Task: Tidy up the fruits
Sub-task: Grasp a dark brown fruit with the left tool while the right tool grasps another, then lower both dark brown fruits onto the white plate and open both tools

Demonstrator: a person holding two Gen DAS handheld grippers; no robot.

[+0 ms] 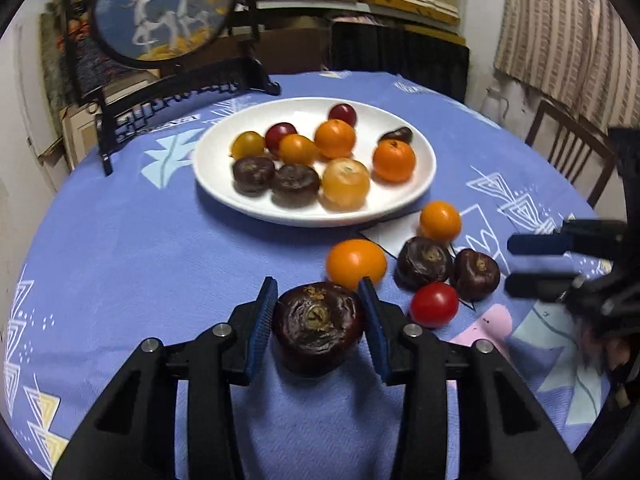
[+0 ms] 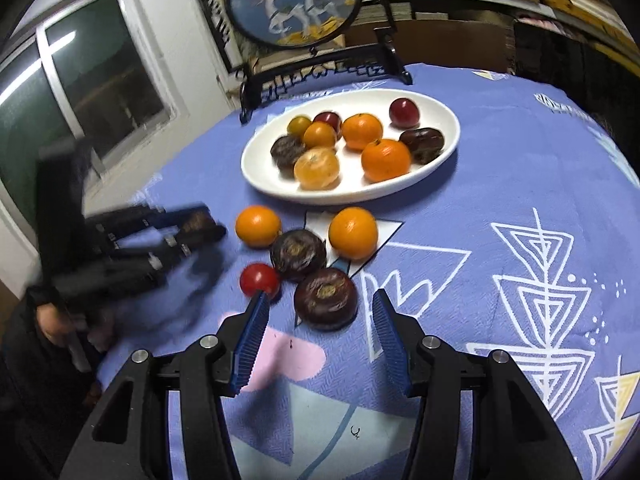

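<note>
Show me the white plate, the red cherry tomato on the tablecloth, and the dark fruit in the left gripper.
white plate (image 1: 224, 184), left wrist view, bare front-left rim.
red cherry tomato (image 1: 434, 305), left wrist view, middle of its skin.
dark fruit (image 1: 318, 326), left wrist view, wrinkled top near the stem.

The left gripper (image 2: 200, 226) is motion-blurred in the right wrist view; the dark fruit (image 2: 198, 222) between its fingers appears only as a brown smudge, so pad contact cannot be confirmed there. The hand (image 2: 54, 326) behind it is blurred and cut off by the frame edge. In the left wrist view, the right gripper (image 1: 534, 264) is smeared, its body cut off at the right edge. The underside of the dark fruit (image 1: 318, 328) between the left fingers is hidden. Beyond the fingertips, fruit on the plate (image 1: 416, 184) is soft-edged; type of the dark pieces cannot be determined.
</note>
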